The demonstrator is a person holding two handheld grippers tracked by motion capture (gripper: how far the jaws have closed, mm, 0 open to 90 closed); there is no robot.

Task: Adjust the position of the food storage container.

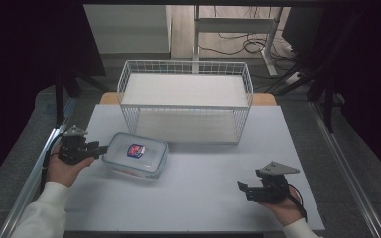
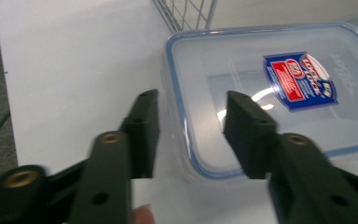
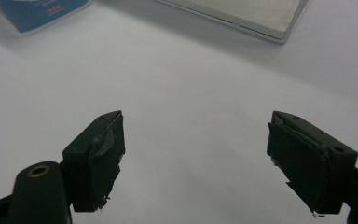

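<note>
White tabletop point(image 1: 203, 198) spreads out in front of you, and at its far edge stands a white wire basket point(image 1: 186, 101), open at the top, with a pale floor inside it. Near the basket's front left corner, just ahead of your left hand, lies a clear plastic container point(image 1: 135, 155) with a blue-edged lid and a red-and-blue label point(image 1: 136, 149) on top; it rests flat on the table, apart from the basket.

Your left gripper point(image 1: 100, 147) sits at the container's left short end. In the left gripper view its jaws stand a moderate way apart and straddle the near corner of the container point(image 2: 270, 93): one jaw is outside the rim on the table side, the other over the lid. Whether either pad touches the plastic, you cannot tell from these frames.

Your right gripper point(image 1: 243, 188) is low at the table's near right, well apart from the container and basket. In the right gripper view its jaws are spread wide over bare table point(image 3: 191, 93), with nothing between them; the pads point(image 3: 105, 140) look worn and ragged at the edges.
</note>
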